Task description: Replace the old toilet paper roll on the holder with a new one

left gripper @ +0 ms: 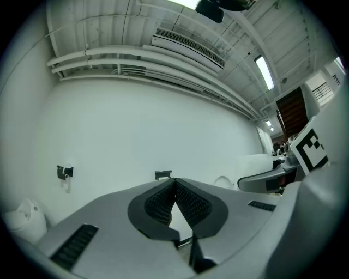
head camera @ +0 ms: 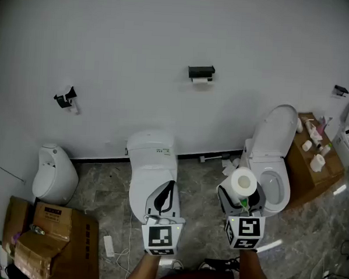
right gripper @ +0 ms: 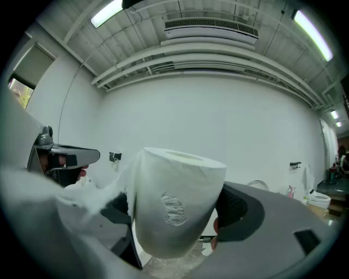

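Note:
A full white toilet paper roll (head camera: 243,183) stands upright between the jaws of my right gripper (head camera: 241,198), which is shut on it; in the right gripper view the roll (right gripper: 177,201) fills the middle and a loose tail of paper hangs to its left. My left gripper (head camera: 164,197) is shut with nothing in it, its black pads (left gripper: 185,204) pressed together. High on the white wall hangs the black paper holder (head camera: 201,72) with a small white roll (head camera: 201,81) under it. The same holder (left gripper: 163,175) shows small, just above my left gripper's tips. Both grippers are well short of the wall.
A white toilet (head camera: 152,170) stands under my left gripper and another, lid up (head camera: 272,164), by my right. A urinal (head camera: 54,173) sits at left, cardboard boxes (head camera: 52,237) at lower left, a wooden cabinet with bottles (head camera: 313,155) at right. A second black wall holder (head camera: 65,97) hangs at left.

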Motion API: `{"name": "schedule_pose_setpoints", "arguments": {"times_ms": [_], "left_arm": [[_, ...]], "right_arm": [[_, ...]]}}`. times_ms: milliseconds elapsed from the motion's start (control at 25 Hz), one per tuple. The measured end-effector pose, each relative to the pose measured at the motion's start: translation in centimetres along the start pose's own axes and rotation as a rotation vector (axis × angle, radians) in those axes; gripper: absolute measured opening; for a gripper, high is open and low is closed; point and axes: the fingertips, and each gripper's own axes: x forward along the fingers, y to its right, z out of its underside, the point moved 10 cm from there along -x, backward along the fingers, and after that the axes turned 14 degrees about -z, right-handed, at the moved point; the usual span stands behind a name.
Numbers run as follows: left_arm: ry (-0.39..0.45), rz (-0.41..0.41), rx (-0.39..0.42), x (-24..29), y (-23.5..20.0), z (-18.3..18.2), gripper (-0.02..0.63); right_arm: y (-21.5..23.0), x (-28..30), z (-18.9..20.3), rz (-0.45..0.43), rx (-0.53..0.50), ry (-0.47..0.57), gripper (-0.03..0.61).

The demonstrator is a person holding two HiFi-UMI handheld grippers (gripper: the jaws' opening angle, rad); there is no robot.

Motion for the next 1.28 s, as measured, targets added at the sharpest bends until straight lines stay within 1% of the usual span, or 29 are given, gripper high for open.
{"name": "schedule_pose_setpoints", "arguments": {"times_ms": [120, 360, 560, 720, 920, 1080, 1280], "left_arm": [[-0.020, 0.021, -0.007, 0.3, 0.6, 0.4, 0.005], [-0.021, 0.002, -0.011, 0.8, 1.9, 0.6, 0.005], [-0.018, 0.006, -0.006, 1.2, 3.7, 0.7, 0.005], [-0.033, -0.012, -0.021, 2.0, 5.3, 1.1, 0.005], [-0.035, -0.038, -0.021, 2.8, 7.2, 1.1, 0.005], [-0.030, -0.057, -0.021, 4.0, 7.8, 0.9, 0.004], [-0.028, -0.056, -0.024, 6.9, 7.7, 1.4, 0.005]], "right_arm": [[0.7, -0.2, 0.0, 0.017, -0.011, -0.012, 0.436], [2.3, -0.4, -0.1, 0.015, -0.025, -0.012, 0.436], [3.9, -0.9, 0.0, 0.011, -0.025, -0.015, 0.436], [5.6, -1.2, 0.1, -0.001, -0.027, -0.009, 0.436], [8.0, -1.5, 0.4, -0.028, 0.000, 0.004, 0.436], [9.2, -0.6, 0.6, -0.045, 0.000, 0.003, 0.436], [10.3, 2.1, 1.0, -0.051, 0.004, -0.005, 0.436]]}}
